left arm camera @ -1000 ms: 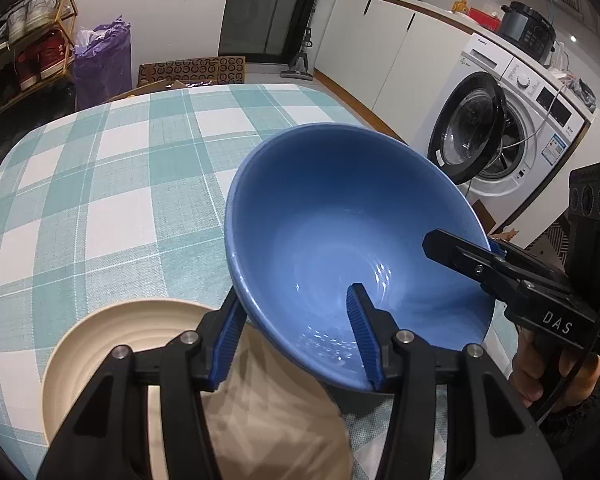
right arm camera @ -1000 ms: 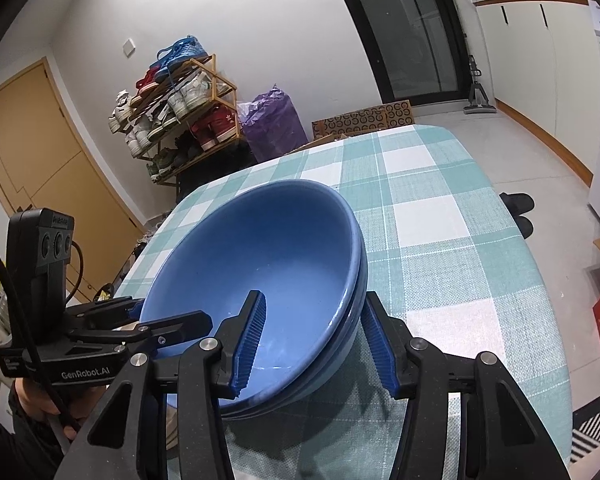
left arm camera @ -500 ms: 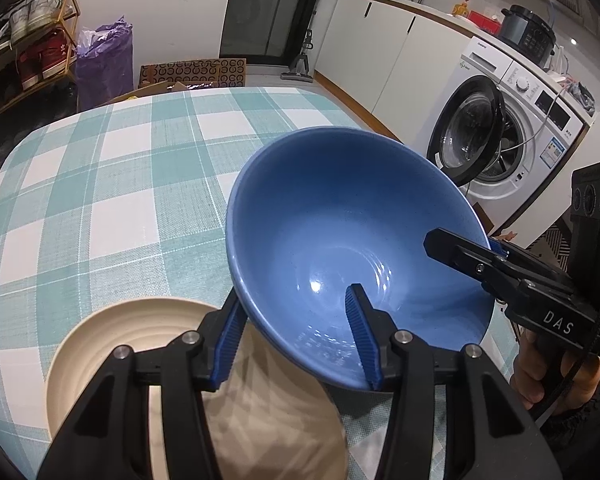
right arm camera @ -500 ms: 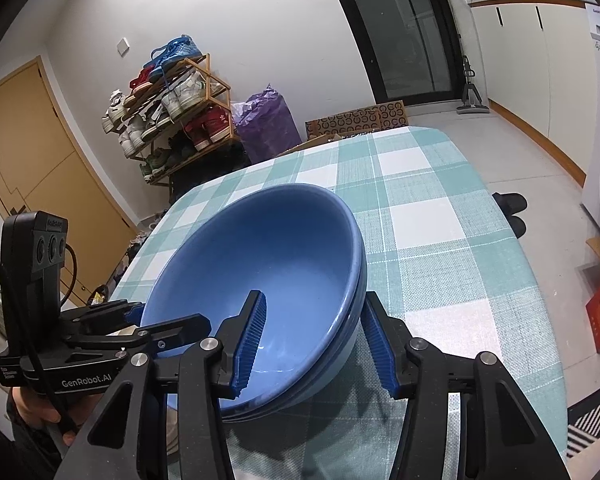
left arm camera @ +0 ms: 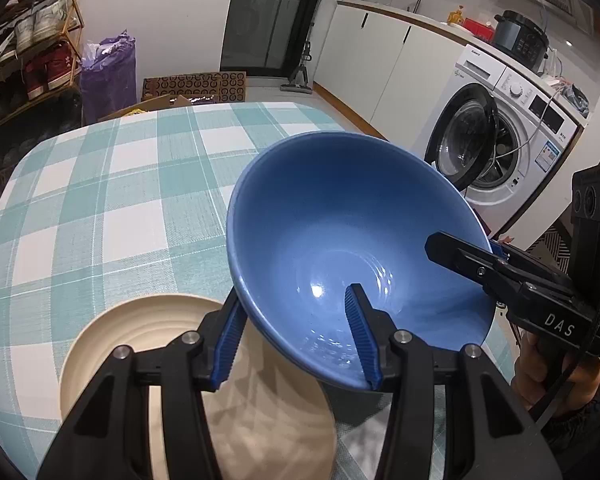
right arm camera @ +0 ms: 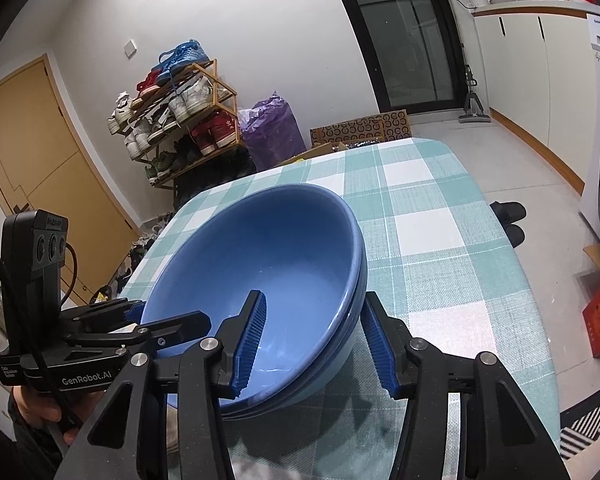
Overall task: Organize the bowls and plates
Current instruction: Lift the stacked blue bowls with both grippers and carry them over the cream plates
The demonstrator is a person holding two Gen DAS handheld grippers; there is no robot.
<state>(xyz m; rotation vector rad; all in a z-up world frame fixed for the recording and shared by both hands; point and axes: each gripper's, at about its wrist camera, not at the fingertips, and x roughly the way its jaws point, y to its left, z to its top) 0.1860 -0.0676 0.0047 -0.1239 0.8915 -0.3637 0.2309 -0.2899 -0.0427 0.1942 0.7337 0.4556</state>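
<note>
Two nested blue bowls (left arm camera: 340, 240) are held tilted above the checked table; in the right wrist view (right arm camera: 260, 264) the double rim shows. My left gripper (left arm camera: 296, 336) straddles the near rim, one finger inside, one outside. My right gripper (right arm camera: 316, 344) straddles the opposite rim the same way and shows in the left wrist view (left arm camera: 480, 264). Both are shut on the bowls. A cream plate (left arm camera: 148, 332) lies on the table under the left gripper, partly hidden.
The table with a teal and white checked cloth (left arm camera: 112, 200) extends ahead. A washing machine (left arm camera: 500, 152) with an open door stands past the right edge. A shoe rack (right arm camera: 172, 120) and a purple bag (right arm camera: 272, 128) stand beyond the far end.
The bowls and both grippers have risen slightly together. The grips have not changed.
</note>
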